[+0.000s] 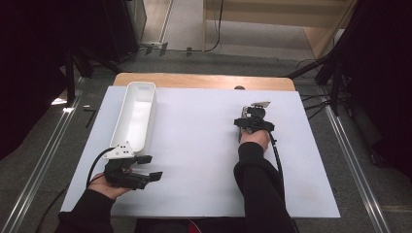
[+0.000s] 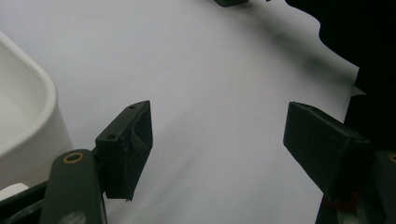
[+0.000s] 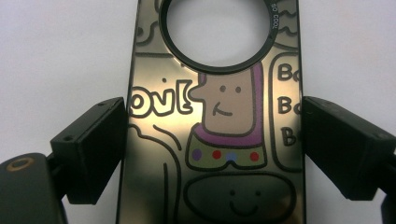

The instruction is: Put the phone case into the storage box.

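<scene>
My right gripper (image 1: 253,110) sits out over the right half of the white table sheet (image 1: 204,145), with a phone case (image 3: 217,130) between its jaws. In the right gripper view the case lies flat on the sheet, glossy and dark, printed with cartoon doodles: a face with a purple surround, coloured dots below it, a smiling blob lower down, and lettering at both sides. A black ring (image 3: 217,32) around the round camera cut-out sits at the far end. My two black pads stand against the case's long edges, one on each side, clamped on it across its width. In the high view the case shows as a pale glint just beyond the jaws.

My left gripper (image 1: 145,167) rests low at the near left of the sheet, jaws spread wide with nothing between them, pointing across the table. A long white tray (image 1: 138,114) lies just beside it, running away toward the far edge.
</scene>
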`<state>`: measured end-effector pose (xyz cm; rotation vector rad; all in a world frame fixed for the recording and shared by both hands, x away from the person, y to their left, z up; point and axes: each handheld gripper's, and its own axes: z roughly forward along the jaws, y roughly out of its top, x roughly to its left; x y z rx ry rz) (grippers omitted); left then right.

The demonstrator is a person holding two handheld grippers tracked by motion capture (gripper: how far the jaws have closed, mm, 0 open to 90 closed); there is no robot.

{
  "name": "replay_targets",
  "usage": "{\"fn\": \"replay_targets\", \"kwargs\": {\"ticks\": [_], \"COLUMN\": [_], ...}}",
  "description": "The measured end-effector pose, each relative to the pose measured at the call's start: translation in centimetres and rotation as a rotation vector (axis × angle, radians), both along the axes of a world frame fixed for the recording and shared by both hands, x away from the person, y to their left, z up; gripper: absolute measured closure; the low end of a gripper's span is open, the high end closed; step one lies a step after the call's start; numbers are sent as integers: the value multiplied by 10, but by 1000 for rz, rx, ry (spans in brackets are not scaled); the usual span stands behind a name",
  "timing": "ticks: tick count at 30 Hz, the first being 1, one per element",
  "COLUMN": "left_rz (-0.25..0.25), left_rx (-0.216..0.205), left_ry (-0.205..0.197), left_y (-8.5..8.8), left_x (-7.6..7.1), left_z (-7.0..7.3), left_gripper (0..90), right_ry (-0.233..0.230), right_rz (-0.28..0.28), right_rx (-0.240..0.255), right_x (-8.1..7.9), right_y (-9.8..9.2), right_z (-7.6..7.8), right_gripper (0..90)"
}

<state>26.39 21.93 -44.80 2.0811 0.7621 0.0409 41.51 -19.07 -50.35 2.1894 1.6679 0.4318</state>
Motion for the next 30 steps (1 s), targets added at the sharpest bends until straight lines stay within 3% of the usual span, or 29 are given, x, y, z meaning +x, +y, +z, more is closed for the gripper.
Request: {"fn": "replay_targets", "kwargs": {"ticks": [30], "left_rz": [3], "left_rx": [2], "left_ry": [0], "left_y": [0], "left_x": [0], "left_z": [0], "left_gripper": [240], "right_ry": [9], "right_rz": [17], "right_rx": [9], "right_x": [0], "right_y": [-2], "right_z": [1], "right_gripper": [104]}}
